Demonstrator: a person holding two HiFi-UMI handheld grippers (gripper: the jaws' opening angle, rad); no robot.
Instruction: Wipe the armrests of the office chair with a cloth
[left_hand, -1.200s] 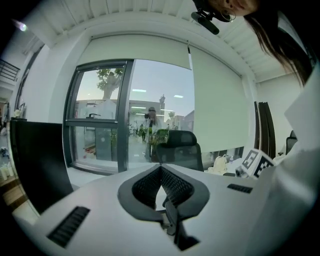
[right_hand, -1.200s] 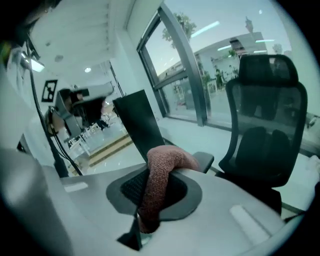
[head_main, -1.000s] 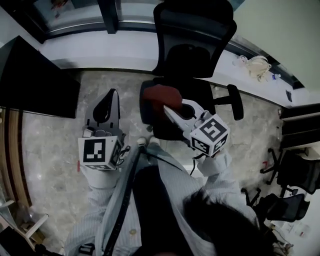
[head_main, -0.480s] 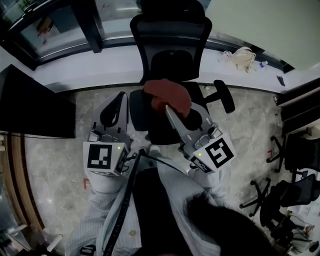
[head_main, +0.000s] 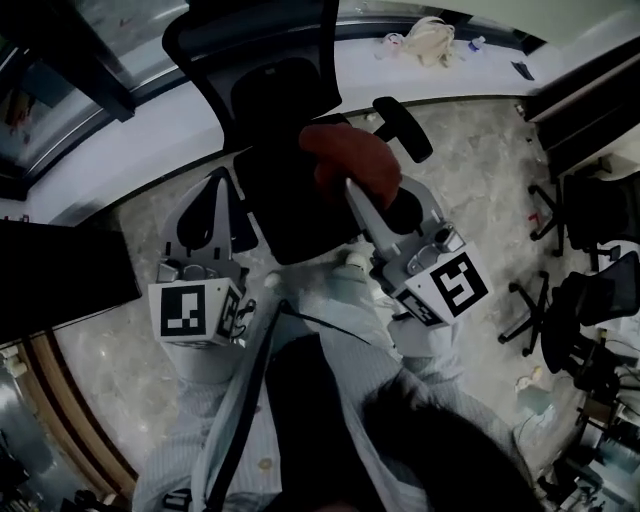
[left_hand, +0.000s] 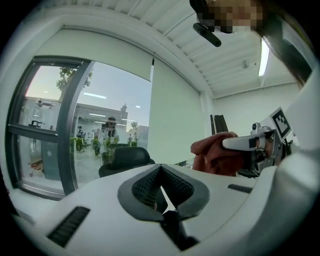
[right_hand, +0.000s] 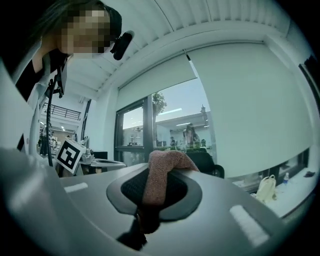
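Head view: our right gripper (head_main: 378, 195) pinches red cloth (head_main: 345, 155) over chair (head_main: 290, 215), near right armrest (head_main: 402, 128), ready to wipe; left gripper (head_main: 222, 195) closed, empty, parked left.

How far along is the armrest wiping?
Done: the cloth is picked up, clamped in the jaws of the right gripper. In hand: it is held over the chair, apart from the armrest. Left: wiping the armrests. The left gripper is shut, empty.
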